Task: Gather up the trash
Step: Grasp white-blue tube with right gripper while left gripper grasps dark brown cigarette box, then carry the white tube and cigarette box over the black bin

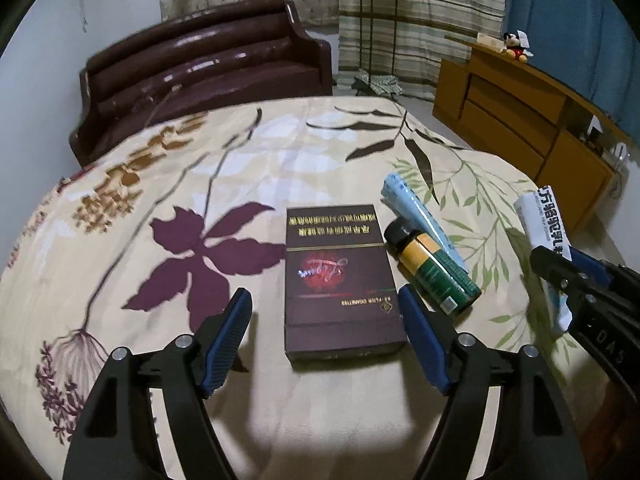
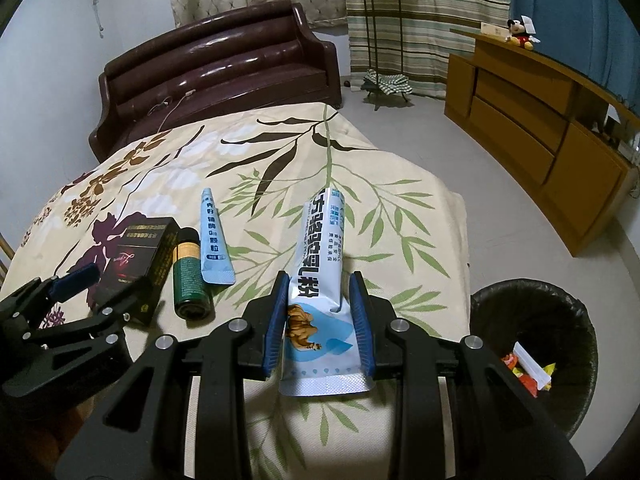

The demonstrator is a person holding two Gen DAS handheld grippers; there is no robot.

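Observation:
A dark maroon cigarette box (image 1: pixel 340 280) lies on the floral tablecloth (image 1: pixel 160 184). My left gripper (image 1: pixel 325 304) is open, its fingers on either side of the box's near end. A small bottle with a black cap and green label (image 1: pixel 434 266) lies right of the box, with a light blue sachet (image 1: pixel 424 212) beyond it. My right gripper (image 2: pixel 320 292) is shut on a white and blue milk powder sachet (image 2: pixel 320 264), held above the table. The box (image 2: pixel 140 256), bottle (image 2: pixel 189 272) and blue sachet (image 2: pixel 214 240) show at left in the right wrist view.
A black-lined trash bin (image 2: pixel 536 344) with several wrappers inside stands on the floor right of the table. A brown leather sofa (image 2: pixel 216 68) is behind the table. A wooden cabinet (image 2: pixel 540 128) runs along the right wall, a plant stand (image 2: pixel 380 36) at the back.

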